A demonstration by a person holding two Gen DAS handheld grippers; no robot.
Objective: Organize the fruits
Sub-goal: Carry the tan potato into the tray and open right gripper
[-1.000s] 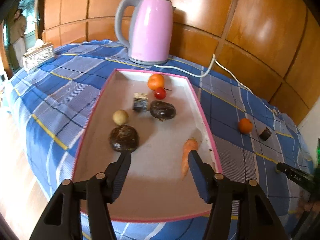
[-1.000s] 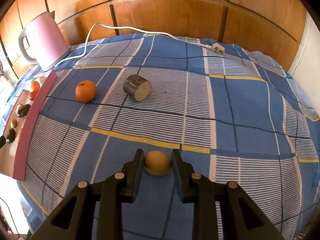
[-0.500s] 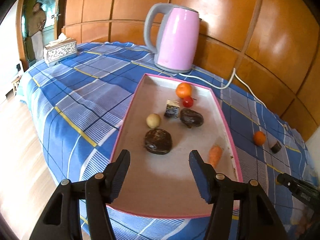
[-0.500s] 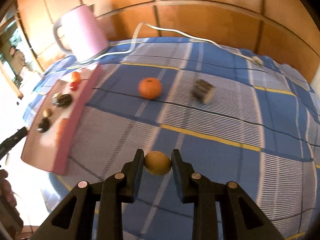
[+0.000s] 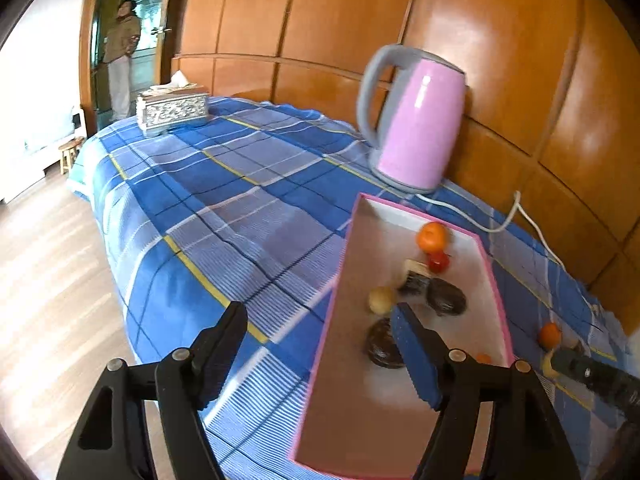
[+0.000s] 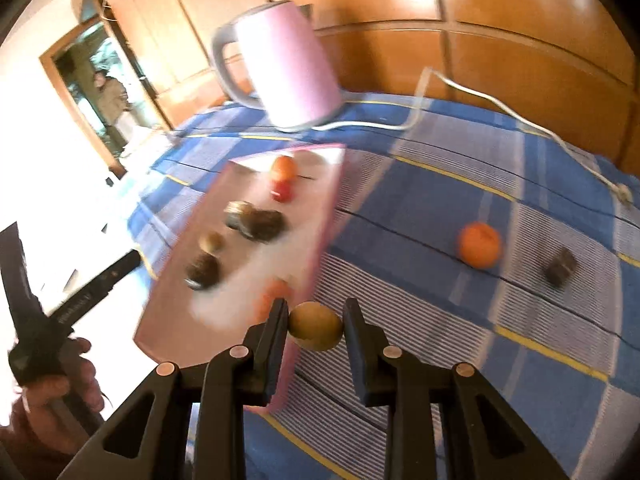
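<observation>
My right gripper point(image 6: 316, 322) is shut on a round yellow-brown fruit point(image 6: 316, 326) and holds it in the air beside the near right edge of the pink-rimmed tray point(image 6: 320, 240). The tray point(image 5: 340, 272) holds an orange point(image 5: 431, 236), a small red fruit point(image 5: 438, 261), a small yellow fruit point(image 5: 381, 300), dark fruits point(image 5: 446, 302) and a carrot point(image 6: 276, 290). My left gripper point(image 5: 320, 344) is open and empty over the tray's near left rim. An orange point(image 6: 479, 245) and a dark cut piece point(image 6: 561, 269) lie on the cloth right of the tray.
A pink kettle point(image 5: 416, 120) with a white cord point(image 6: 480, 96) stands behind the tray against the wood wall. A silver tissue box point(image 5: 172, 108) sits at the table's far left corner. A person point(image 5: 120, 52) stands in the doorway. Wooden floor lies left of the table.
My right gripper has carried the yellow-brown fruit left to the tray's edge. My left gripper has swung left and back, so the tray now sits to its right.
</observation>
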